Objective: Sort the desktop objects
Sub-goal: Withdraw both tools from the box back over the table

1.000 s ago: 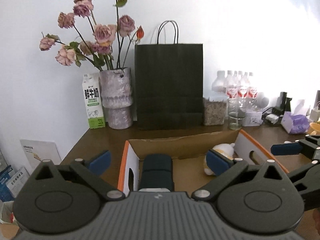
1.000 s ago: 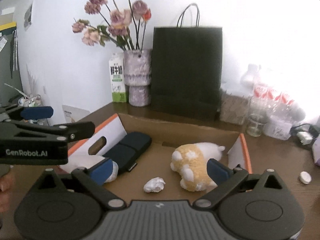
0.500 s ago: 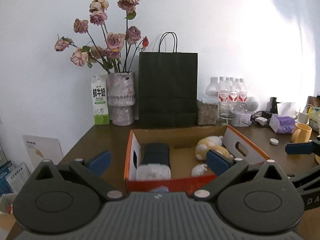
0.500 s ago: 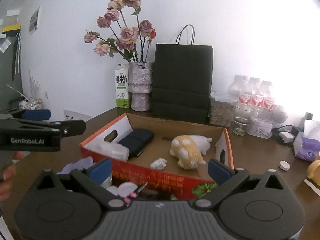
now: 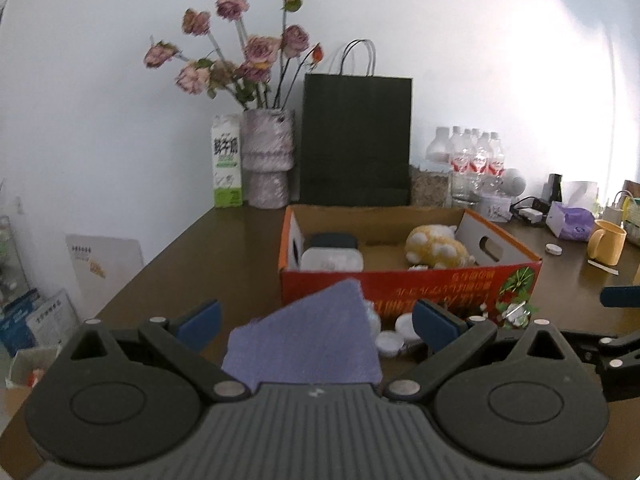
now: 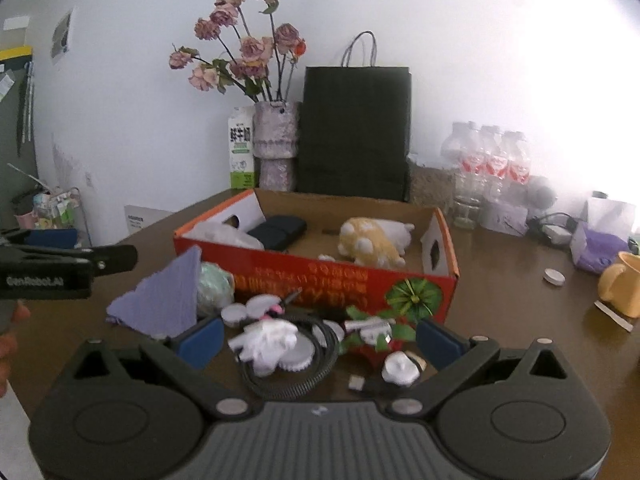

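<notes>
The cardboard box (image 6: 344,280) sits on the brown bench (image 6: 520,280), its red printed side facing both claws. Inside the box lie a yellow-and-white plush toy (image 6: 372,242), a dark case (image 6: 276,232) toward the box's left end, and a white plastic packet (image 6: 228,236) at its left front corner. A small white crumpled bit (image 6: 326,258) rests just in front of the toy.

In front of the box, on the bench, there is a loose heap: a purple cloth (image 6: 164,296) standing up in a peak, a pale green ball (image 6: 214,286) just behind it against the box, a coiled black cable (image 6: 296,364), a white crumpled wad (image 6: 268,338) and round white caps (image 6: 234,312).

The left claw (image 5: 316,322) is spread wide, nothing between its blue pads, with the purple cloth (image 5: 304,344) just ahead of it. The right claw (image 6: 320,336) is also spread wide and empty, hovering over the heap.

Behind the box stand a black paper bag (image 6: 354,132), a vase of dried roses (image 6: 276,144) and a milk carton (image 6: 241,148). To the box's right are water bottles (image 6: 492,160) and a yellow mug (image 6: 622,290).
</notes>
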The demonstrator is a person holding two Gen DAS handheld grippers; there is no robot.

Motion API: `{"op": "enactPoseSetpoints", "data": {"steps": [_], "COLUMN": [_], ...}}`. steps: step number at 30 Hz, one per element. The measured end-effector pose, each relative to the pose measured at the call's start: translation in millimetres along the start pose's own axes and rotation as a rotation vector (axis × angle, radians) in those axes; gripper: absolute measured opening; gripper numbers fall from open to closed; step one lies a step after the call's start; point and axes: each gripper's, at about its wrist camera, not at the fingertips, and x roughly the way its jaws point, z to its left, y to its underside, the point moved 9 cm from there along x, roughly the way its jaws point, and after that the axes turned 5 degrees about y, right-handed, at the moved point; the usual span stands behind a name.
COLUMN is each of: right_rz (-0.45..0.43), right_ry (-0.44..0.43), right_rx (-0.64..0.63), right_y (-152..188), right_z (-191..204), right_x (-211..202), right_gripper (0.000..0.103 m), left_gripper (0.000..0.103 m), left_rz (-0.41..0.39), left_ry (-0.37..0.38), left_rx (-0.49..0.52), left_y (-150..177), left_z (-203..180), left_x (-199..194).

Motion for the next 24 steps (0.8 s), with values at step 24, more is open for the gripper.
{"op": "enactPoseSetpoints", "data": {"steps": [24], "right_rz": [0.086], "right_ry": [0.06], "right_rx": [0.056], "right_y": [39], "right_z": [-29], "right_x": [13], "right_gripper": [0.103], "left_gripper": [0.103], "left_rz": [0.091], "left_ry": [-0.055], "left_rx": [-0.01], "left_y": [23], "left_z": [19], "left_x": [18]}}
